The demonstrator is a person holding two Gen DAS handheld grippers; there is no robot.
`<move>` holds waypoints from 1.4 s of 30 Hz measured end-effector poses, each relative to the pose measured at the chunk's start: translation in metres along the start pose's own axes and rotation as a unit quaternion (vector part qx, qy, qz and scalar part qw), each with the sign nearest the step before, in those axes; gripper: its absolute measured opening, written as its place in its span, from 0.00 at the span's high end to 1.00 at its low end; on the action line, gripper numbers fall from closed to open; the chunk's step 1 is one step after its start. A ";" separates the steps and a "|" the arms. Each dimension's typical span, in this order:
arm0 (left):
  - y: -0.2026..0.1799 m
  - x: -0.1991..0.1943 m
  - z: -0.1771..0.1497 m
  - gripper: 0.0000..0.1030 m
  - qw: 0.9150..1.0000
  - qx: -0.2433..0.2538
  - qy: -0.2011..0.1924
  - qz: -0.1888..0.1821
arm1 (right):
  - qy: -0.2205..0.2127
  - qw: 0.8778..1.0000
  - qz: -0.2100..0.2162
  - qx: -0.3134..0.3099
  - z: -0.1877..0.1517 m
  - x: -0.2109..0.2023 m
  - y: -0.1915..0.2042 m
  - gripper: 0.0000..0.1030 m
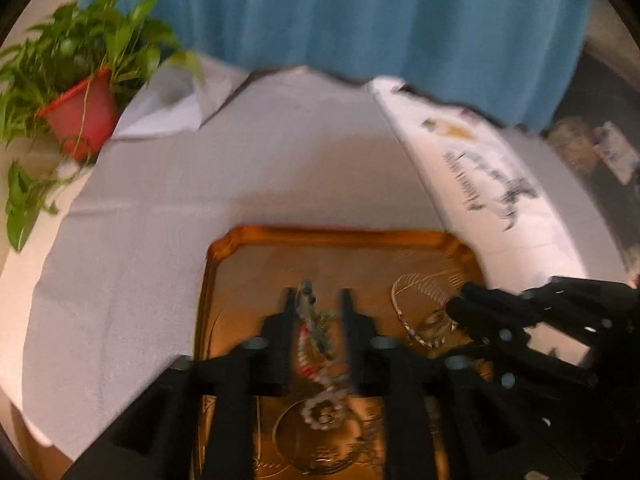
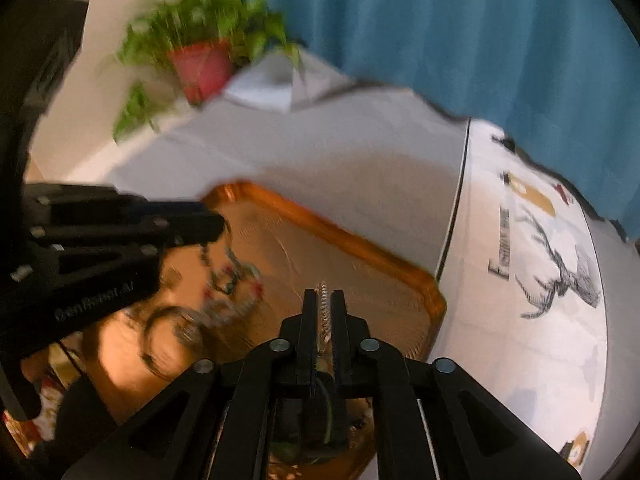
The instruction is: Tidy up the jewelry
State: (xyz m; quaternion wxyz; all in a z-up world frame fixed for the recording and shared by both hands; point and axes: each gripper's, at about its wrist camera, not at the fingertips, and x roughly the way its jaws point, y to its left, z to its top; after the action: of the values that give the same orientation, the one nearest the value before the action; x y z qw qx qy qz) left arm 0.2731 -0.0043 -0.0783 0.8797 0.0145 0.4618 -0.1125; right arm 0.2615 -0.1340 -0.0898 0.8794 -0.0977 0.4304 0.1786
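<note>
A golden-orange tray (image 1: 340, 236) lies on the white cloth and holds tangled jewelry. My left gripper (image 1: 318, 300) is open above it, and a beaded necklace (image 1: 316, 328) with green, red and white beads lies between its fingers. My right gripper (image 2: 325, 300) is shut on a silver chain (image 2: 323, 312) over the tray (image 2: 360, 248). In the left wrist view the right gripper (image 1: 460, 308) sits at the right, next to a silver chain loop (image 1: 416, 292). In the right wrist view the left gripper (image 2: 216, 228) is at the left, above the beaded necklace (image 2: 236, 276).
A potted plant in a red pot (image 1: 80, 116) stands at the back left. A white printed cloth with a deer drawing (image 2: 560, 272) lies right of the tray. A blue curtain (image 1: 340, 12) hangs behind the table.
</note>
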 end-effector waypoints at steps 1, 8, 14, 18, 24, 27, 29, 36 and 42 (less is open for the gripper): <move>0.000 0.003 -0.002 0.30 1.000 -0.003 0.012 0.020 | 0.018 1.000 -0.006 0.001 -0.002 0.005 -0.001 0.68; -0.019 -0.051 -0.049 0.12 0.996 0.019 -0.036 0.083 | -0.003 1.000 -0.023 0.014 -0.035 -0.040 0.002 0.29; -0.025 -0.108 -0.096 0.07 0.995 -0.020 -0.065 0.078 | -0.029 0.999 -0.040 -0.011 -0.074 -0.092 0.031 0.25; -0.028 -0.132 -0.118 0.07 0.993 -0.030 -0.072 0.088 | -0.021 0.998 -0.050 -0.022 -0.095 -0.109 0.045 0.25; -0.031 -0.158 -0.142 0.07 0.990 -0.043 -0.088 0.098 | -0.034 0.997 -0.068 -0.019 -0.116 -0.136 0.054 0.25; -0.034 -0.166 -0.149 0.07 0.989 -0.041 -0.093 0.105 | -0.046 0.996 -0.074 -0.006 -0.120 -0.148 0.053 0.25; -0.037 -0.172 -0.153 0.07 0.989 -0.039 -0.098 0.108 | -0.056 0.996 -0.074 0.006 -0.122 -0.156 0.052 0.25; -0.045 -0.185 -0.161 0.07 0.987 -0.033 -0.111 0.111 | -0.073 0.995 -0.071 0.018 -0.124 -0.170 0.054 0.25; -0.055 -0.193 -0.163 0.00 0.985 -0.016 -0.123 0.121 | -0.077 0.994 -0.072 0.021 -0.126 -0.176 0.054 0.25</move>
State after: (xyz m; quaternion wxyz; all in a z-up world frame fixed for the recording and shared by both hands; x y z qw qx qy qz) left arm 0.0236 -0.0007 -0.0097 0.9369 0.0421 0.3470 0.0011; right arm 0.0490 -0.1665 -0.0282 0.9224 -0.0962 0.3567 0.1126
